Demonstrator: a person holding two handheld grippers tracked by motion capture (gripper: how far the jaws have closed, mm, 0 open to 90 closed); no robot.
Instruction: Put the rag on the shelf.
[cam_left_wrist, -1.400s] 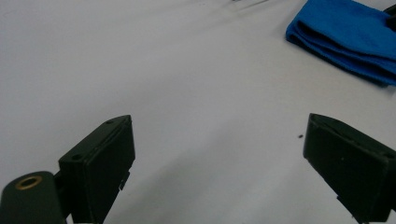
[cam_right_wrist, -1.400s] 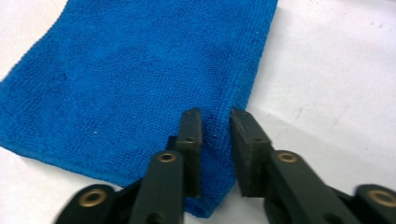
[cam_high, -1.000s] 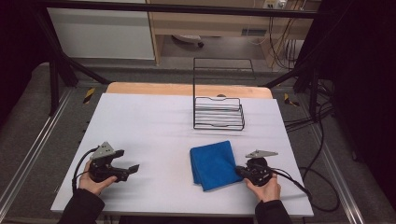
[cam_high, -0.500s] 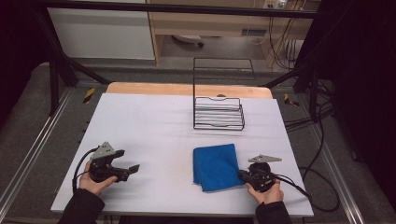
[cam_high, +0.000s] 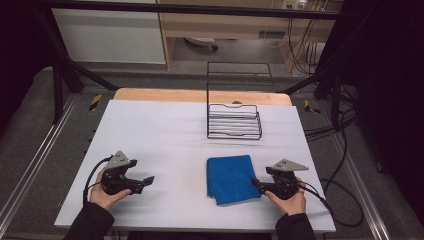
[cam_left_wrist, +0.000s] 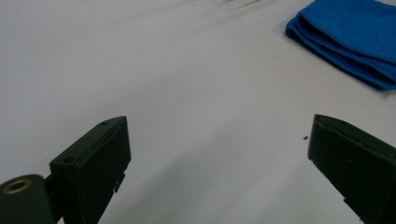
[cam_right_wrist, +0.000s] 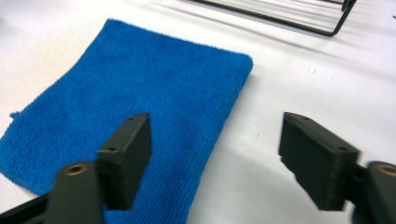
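Observation:
A folded blue towel (cam_high: 230, 177) lies flat on the white table (cam_high: 165, 135), near the front and right of centre. My right gripper (cam_high: 255, 183) is at the towel's right edge, low over the table, and is open. In the right gripper view its jaws stand wide apart (cam_right_wrist: 215, 120): one is over the towel (cam_right_wrist: 140, 70) and the other over bare table. My left gripper (cam_high: 146, 180) rests near the front left, open, with nothing between its jaws (cam_left_wrist: 219, 123). It points toward the towel (cam_left_wrist: 355, 37), well short of it.
A black wire rack (cam_high: 234, 120) with a tall back frame stands behind the towel, at the back right of the table; its base rail (cam_right_wrist: 280, 14) is visible beyond the towel. Cables (cam_high: 340, 195) trail off the right side. A wooden strip (cam_high: 160, 95) lines the far edge.
The towel has turned a little and now lies squarer to the table edge. My right gripper has shifted slightly to the right beside it. The left gripper has not moved.

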